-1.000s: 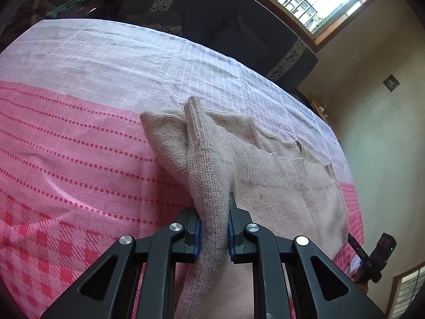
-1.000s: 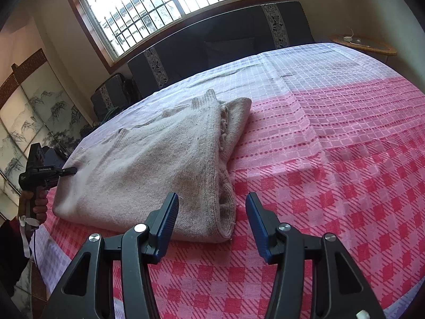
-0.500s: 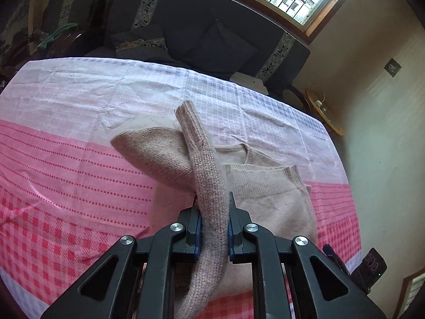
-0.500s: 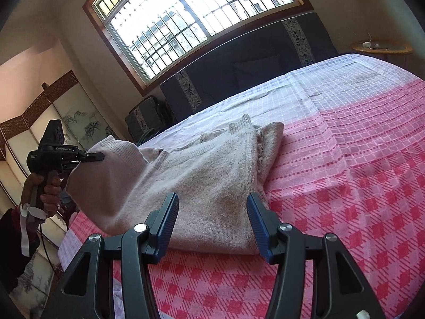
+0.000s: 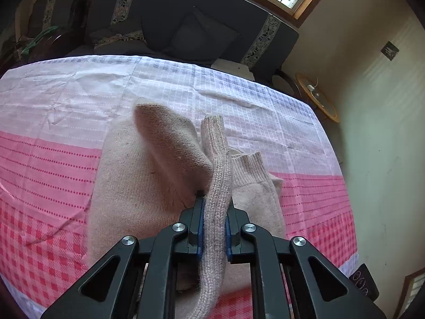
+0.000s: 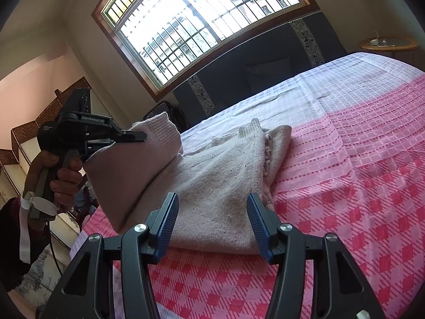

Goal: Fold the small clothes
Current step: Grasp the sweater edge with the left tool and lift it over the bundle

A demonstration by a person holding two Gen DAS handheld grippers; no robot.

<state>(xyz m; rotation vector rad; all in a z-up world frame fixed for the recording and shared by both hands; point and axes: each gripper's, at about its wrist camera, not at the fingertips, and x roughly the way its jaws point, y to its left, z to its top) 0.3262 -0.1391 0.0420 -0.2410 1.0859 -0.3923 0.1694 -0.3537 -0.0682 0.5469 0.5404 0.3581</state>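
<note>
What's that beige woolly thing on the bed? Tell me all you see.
It is a beige knitted sweater with ribbed cuffs and hem, soft and slightly fuzzy. It lies partly folded on the pink checked bedspread. The left gripper pinches one ribbed edge between its fingers and holds that side lifted. The right gripper hovers open at its near edge.

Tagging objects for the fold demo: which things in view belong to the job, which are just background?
Job:
beige sweater
left gripper, jaws closing on its ribbed hem
right gripper, open, holding nothing
checked cloth underneath

Background:
dark sofa
window
round side table
</note>
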